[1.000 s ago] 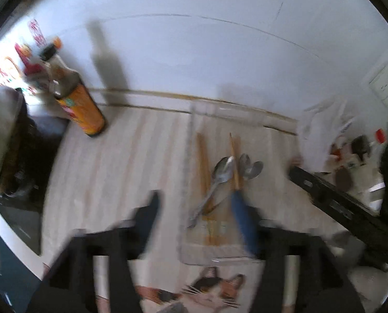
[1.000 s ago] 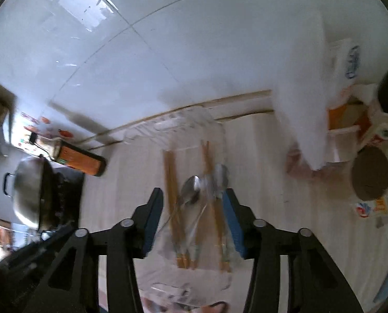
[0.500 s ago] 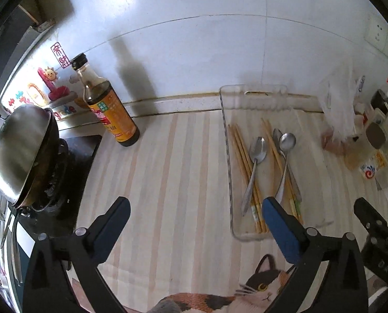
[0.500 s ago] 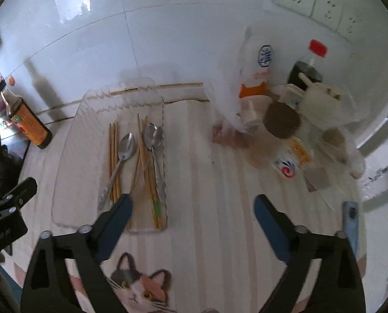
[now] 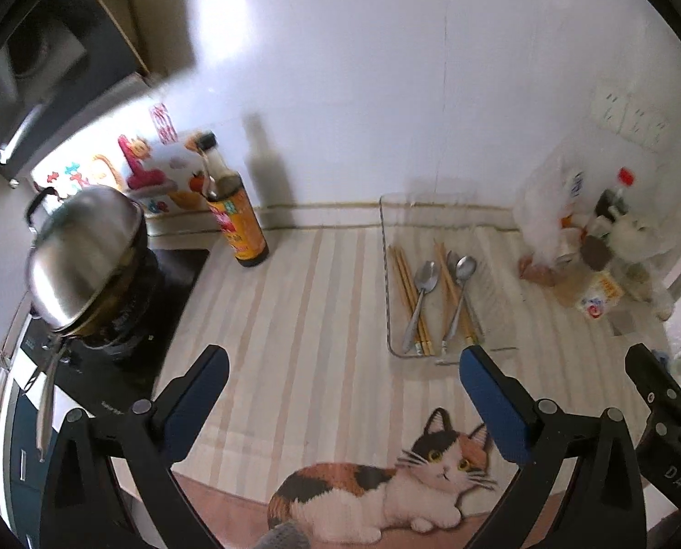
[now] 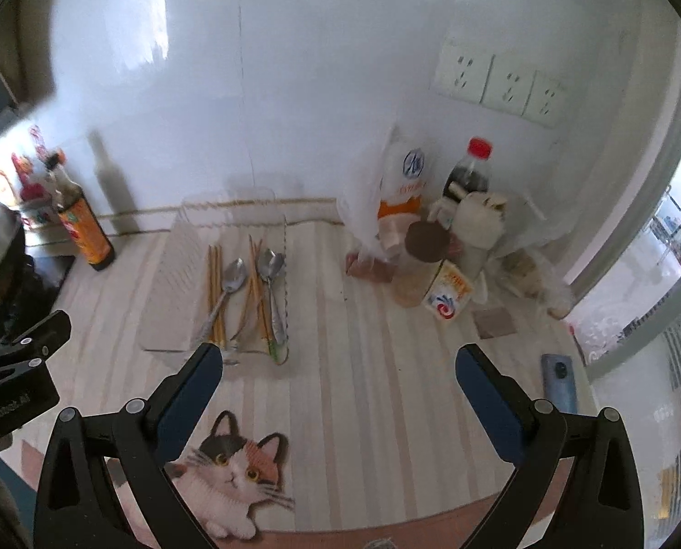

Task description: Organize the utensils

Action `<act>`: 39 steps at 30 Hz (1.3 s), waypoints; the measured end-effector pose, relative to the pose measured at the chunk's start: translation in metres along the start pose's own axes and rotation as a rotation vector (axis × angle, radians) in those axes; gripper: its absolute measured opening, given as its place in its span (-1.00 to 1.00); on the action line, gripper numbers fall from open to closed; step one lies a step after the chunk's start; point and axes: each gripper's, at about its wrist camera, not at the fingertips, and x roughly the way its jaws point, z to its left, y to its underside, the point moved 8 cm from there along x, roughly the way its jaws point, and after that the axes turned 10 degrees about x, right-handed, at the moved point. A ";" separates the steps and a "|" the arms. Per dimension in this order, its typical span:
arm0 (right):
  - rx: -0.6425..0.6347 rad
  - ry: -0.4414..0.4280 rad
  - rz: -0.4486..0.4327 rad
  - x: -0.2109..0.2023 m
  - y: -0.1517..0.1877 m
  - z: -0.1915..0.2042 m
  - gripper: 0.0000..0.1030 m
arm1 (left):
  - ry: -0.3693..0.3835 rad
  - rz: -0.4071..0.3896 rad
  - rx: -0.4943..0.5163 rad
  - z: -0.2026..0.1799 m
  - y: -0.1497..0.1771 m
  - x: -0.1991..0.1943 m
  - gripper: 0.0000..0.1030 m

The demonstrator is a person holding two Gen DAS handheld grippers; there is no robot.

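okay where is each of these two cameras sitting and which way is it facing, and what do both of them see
Left wrist: on the left gripper, angled down at the countertop, pot at its left; its open fingers show, the other gripper at right.
Right wrist: on the right gripper, angled down toward the jars and wall sockets; open fingers show.
Shared: clear tray of spoons and chopsticks, sauce bottle, cat mat.

A striped counter (image 6: 367, 366) carries a clear tray (image 6: 171, 274) near its back edge, a sauce bottle (image 6: 86, 233) and a phone (image 6: 557, 379).
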 end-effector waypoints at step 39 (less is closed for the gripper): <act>-0.013 -0.067 -0.109 -0.191 0.010 -0.018 1.00 | -0.031 -0.071 -0.055 0.022 0.034 -0.162 1.00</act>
